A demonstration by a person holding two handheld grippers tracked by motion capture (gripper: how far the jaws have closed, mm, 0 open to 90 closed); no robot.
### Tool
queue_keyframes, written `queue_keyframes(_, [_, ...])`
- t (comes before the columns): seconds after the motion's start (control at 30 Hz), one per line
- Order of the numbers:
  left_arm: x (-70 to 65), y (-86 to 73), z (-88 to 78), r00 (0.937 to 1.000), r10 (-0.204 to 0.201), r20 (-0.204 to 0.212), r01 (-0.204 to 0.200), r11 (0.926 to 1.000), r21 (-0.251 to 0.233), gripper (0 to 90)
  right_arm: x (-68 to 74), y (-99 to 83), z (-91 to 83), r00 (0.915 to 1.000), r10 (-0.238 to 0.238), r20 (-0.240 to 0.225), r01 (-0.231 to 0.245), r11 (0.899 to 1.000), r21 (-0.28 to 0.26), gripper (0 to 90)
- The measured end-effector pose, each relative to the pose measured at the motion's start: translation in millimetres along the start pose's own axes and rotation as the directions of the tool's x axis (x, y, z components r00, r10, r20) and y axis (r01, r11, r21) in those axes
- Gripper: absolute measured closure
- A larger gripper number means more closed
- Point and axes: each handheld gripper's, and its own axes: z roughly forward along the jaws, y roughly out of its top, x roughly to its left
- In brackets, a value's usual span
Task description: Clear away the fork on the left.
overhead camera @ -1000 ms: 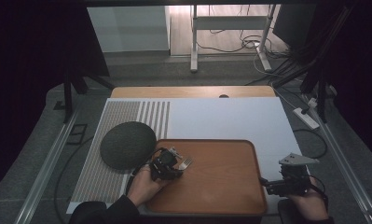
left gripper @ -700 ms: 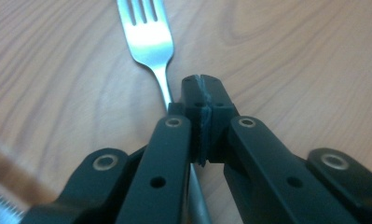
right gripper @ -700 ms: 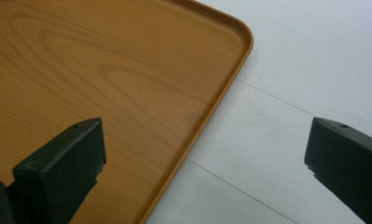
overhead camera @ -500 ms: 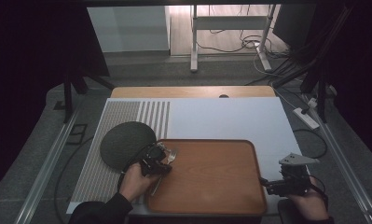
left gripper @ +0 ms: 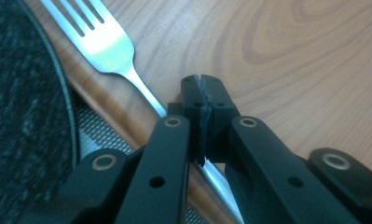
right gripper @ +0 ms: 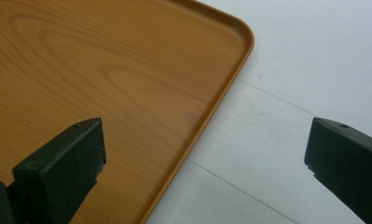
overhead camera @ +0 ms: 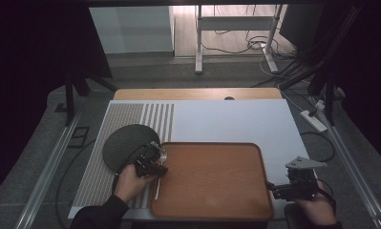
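Note:
A silver fork lies across the left rim of the wooden tray, tines pointing away from me. My left gripper is shut on its handle. In the left gripper view the jaws are pressed together over the handle, and the fork tines lie over the tray beside the dark round plate. My right gripper stands open at the tray's right rim. Nothing is between its jaws, which straddle the tray's corner edge.
The dark round plate sits just left of the tray on a striped grey part of the white mat. The mat extends right of the tray. Beyond it is the wooden table edge.
My left gripper has carried the fork leftward, from inside the tray to its left rim near the dark plate. The right gripper has stayed put.

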Motion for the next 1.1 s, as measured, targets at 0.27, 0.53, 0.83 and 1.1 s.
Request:
queue_keyframes(0.27, [1.1, -2.1, -0.4, 0.9995, -0.010, 0.031, 0.011, 0.9996, -0.025, 80.5, 0.1, 0.0, -0.1, 1.0000, -0.001, -0.001, 0.001, 1.000, 0.000, 0.0])
queue_keyframes(0.53, [-6.1, -0.1, -5.1, 0.9989, 0.047, 0.007, -0.046, 0.9963, -0.072, 64.1, 0.2, 0.0, -0.1, 1.0000, -0.001, -0.001, 0.001, 1.000, -0.001, 0.0])
queue_keyframes(0.83, [-3.4, -2.6, -12.6, 0.9973, 0.059, -0.045, -0.065, 0.9872, -0.146, 41.0, 0.3, 0.0, -0.3, 1.0000, -0.003, 0.000, 0.003, 1.000, 0.000, 0.0])
queue_keyframes(1.1, [-1.7, -6.6, -17.8, 0.9948, 0.082, -0.061, -0.091, 0.9791, -0.181, 12.3, 0.3, 0.0, -0.3, 1.0000, -0.003, -0.001, 0.003, 1.000, 0.000, 0.0])
